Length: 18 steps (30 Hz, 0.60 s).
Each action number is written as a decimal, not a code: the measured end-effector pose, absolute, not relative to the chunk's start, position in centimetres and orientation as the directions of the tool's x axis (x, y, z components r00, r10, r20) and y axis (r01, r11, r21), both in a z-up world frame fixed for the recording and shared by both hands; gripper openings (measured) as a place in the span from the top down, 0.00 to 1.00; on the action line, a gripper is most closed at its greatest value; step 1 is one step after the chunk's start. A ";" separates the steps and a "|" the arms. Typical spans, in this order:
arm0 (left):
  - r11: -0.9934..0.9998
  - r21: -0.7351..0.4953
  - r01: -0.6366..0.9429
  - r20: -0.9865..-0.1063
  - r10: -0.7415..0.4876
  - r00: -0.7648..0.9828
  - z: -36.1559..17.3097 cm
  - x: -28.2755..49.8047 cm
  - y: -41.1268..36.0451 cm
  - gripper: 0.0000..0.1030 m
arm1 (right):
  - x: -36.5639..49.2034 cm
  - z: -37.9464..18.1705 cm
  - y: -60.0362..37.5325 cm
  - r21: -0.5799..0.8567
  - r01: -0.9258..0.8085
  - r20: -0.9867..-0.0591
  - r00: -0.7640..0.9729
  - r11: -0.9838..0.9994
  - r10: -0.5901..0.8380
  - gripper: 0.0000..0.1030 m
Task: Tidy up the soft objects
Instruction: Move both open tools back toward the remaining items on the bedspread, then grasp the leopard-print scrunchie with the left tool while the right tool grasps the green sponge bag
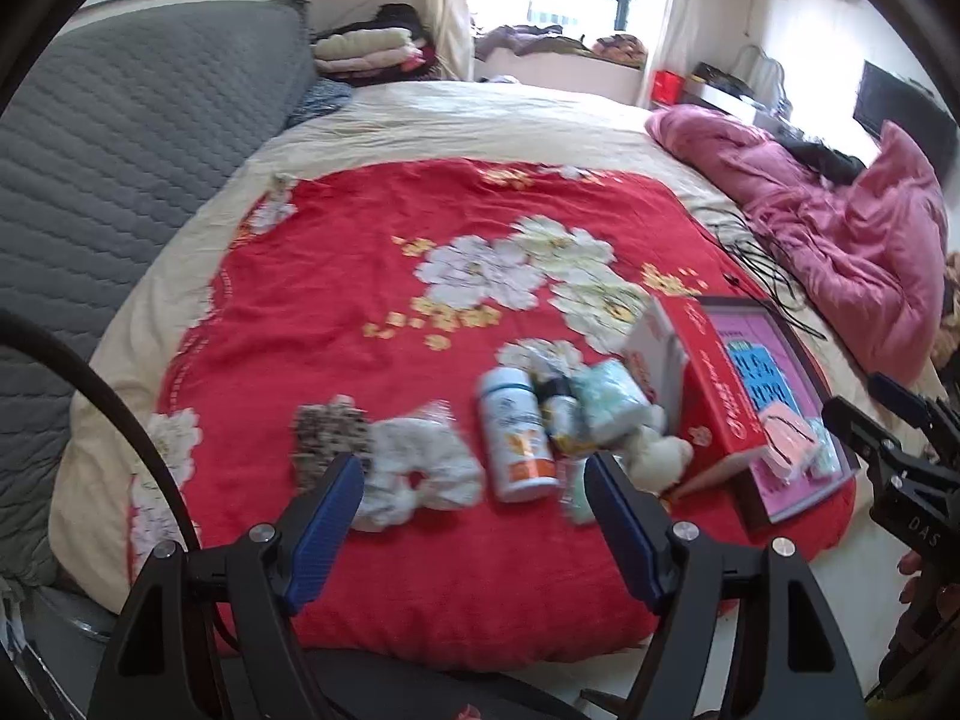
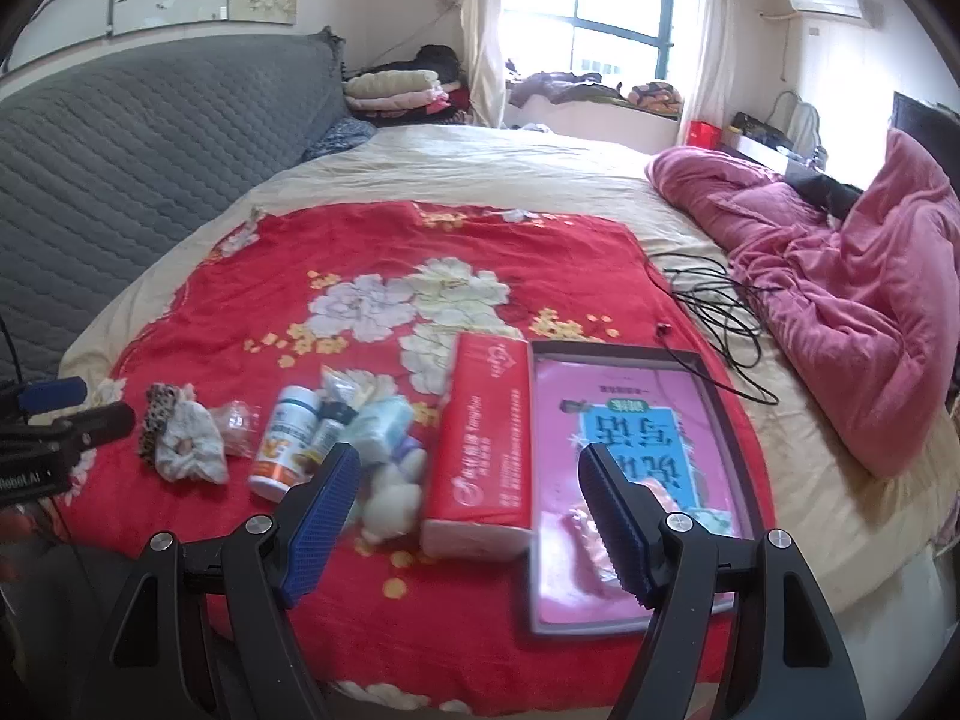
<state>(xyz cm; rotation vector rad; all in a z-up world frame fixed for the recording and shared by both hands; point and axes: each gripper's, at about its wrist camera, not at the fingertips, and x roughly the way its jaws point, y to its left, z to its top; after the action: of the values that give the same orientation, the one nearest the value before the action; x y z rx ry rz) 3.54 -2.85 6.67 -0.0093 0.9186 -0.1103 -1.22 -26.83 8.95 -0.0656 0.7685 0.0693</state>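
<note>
Nearest the lens, the left gripper (image 1: pixel 474 501) is seen spread wide and empty above the white fabric scrunchie (image 1: pixel 420 474); the right gripper (image 2: pixel 468 501) hangs equally wide, holding nothing, near the shallow pink-lined box (image 2: pixel 630 480), where pink soft items (image 2: pixel 591 540) lie; a pick appears pending; the scrunchie must be straddled, then carried right to the box.
</note>
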 end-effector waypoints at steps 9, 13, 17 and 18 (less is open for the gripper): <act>0.998 -0.058 0.012 -0.795 -0.053 0.605 7.2 3.2 2.5 0.27 | -0.7 9.1 -23.0 -0.025 -0.151 -0.694 0.714 0.988 0.092 0.26; 0.998 -0.067 -0.006 -0.797 -0.050 0.602 7.0 3.0 3.9 0.27 | -0.5 8.7 -22.1 -0.017 -0.166 -0.700 0.706 0.986 0.107 0.26; 0.997 -0.081 -0.015 -0.802 -0.056 0.594 6.5 2.9 5.0 0.27 | -0.2 7.9 -21.7 -0.028 -0.174 -0.715 0.691 0.984 0.102 0.26; 0.996 -0.084 -0.017 -0.805 -0.058 0.590 6.3 3.0 5.2 0.27 | -0.1 7.7 -21.6 -0.028 -0.173 -0.719 0.688 0.984 0.101 0.26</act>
<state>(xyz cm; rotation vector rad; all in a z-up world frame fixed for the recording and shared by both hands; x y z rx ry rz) 3.02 5.23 6.29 -0.0852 0.9394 -0.0240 -0.15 -21.61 7.67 -0.0962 0.7980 0.1537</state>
